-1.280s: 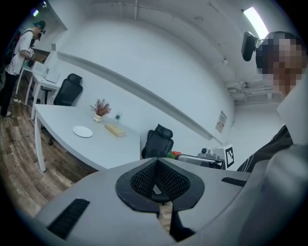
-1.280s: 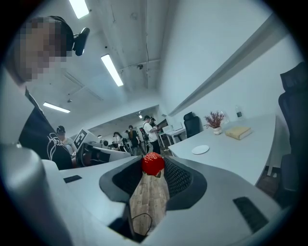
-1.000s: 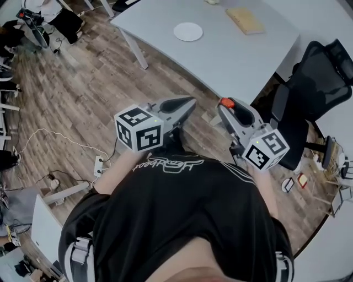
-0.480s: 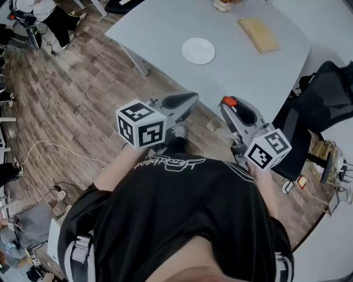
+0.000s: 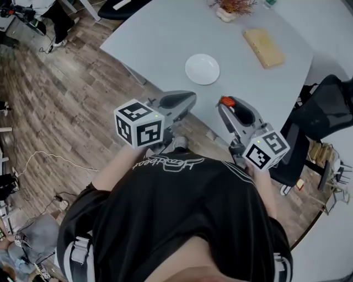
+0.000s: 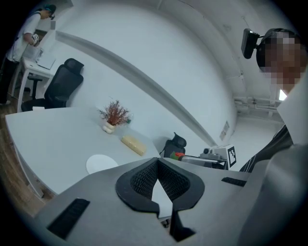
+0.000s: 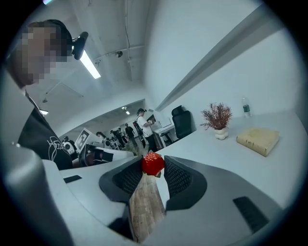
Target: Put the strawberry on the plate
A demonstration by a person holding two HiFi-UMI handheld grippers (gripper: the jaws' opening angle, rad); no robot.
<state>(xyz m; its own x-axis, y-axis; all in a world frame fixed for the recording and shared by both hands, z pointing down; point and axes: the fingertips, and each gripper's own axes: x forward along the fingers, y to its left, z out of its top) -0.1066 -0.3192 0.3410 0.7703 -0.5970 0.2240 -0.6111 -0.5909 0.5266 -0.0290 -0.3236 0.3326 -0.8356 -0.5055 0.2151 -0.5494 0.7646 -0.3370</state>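
A red strawberry (image 7: 153, 164) is pinched between the tips of my right gripper (image 7: 153, 166), which is shut on it; in the head view the strawberry (image 5: 226, 101) shows at the tip of my right gripper (image 5: 227, 104), over the near edge of the grey table (image 5: 160, 38). The white plate (image 5: 202, 69) lies empty on the table, a little ahead and between both grippers. My left gripper (image 5: 186, 99) hangs beside the right one, shut and empty, near the table's edge. The left gripper view shows the plate (image 6: 101, 163) low at left, beyond the touching tips of the left gripper (image 6: 158, 162).
A tan book (image 5: 265, 48) and a small vase with dried red twigs (image 5: 231, 8) sit farther back on the table. A black office chair (image 5: 325, 110) stands right of it. Wooden floor (image 5: 71, 93) with cables lies left. Other people stand far across the room (image 7: 139, 127).
Both grippers have travelled forward to the table's near edge, still side by side. The plate, book and vase have come closer in the head view. The strawberry stays in the right gripper.
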